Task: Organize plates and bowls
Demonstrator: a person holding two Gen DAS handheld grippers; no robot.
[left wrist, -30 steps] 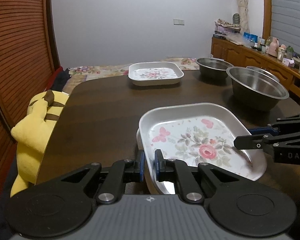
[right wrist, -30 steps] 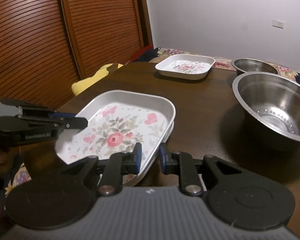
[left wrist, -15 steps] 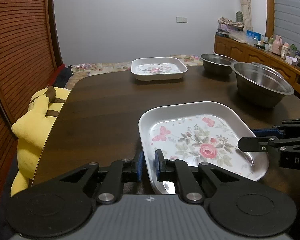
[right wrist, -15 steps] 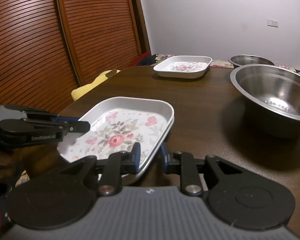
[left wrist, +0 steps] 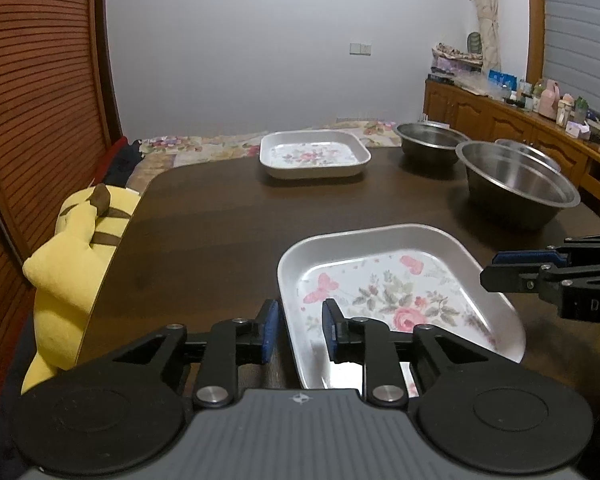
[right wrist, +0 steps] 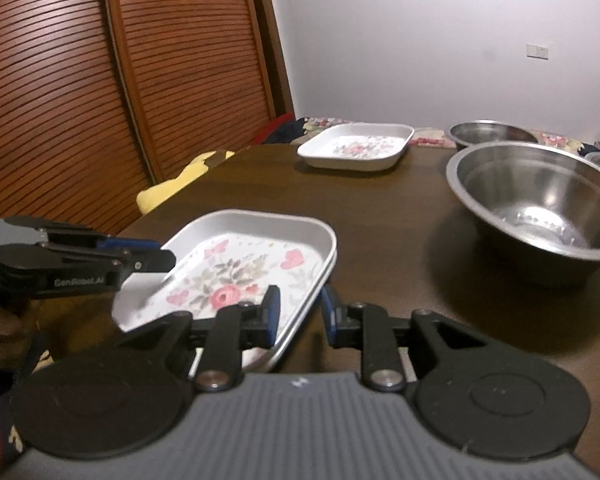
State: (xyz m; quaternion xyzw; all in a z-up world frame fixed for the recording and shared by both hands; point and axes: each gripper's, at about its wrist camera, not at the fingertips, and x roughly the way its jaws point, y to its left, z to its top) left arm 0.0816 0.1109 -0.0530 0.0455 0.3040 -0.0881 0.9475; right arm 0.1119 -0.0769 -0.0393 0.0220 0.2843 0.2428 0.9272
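A white square plate with a flower and butterfly print (left wrist: pixel 392 288) (right wrist: pixel 244 276) sits on the dark wooden table (left wrist: pixel 220 232). It looks like a stack of two. My left gripper (left wrist: pixel 298 330) stands open with its jaws on either side of the plate's near left rim. My right gripper (right wrist: pixel 298 314) stands open astride the plate's right rim, and shows from the side in the left wrist view (left wrist: pixel 540 276). A second floral plate (left wrist: pixel 314 158) (right wrist: pixel 358 150) lies at the table's far end.
A large steel bowl (left wrist: pixel 518 188) (right wrist: pixel 540 204) stands right of the near plate, with two more steel bowls (left wrist: pixel 430 142) behind it. A yellow plush toy (left wrist: pixel 74 252) leans at the table's left edge. Slatted wooden doors (right wrist: pixel 100 80) are on the left, a cluttered sideboard (left wrist: pixel 540 120) on the right.
Both grippers have opened and let go of the plate's rims. The plate has gone from held slightly above the table to resting on it.
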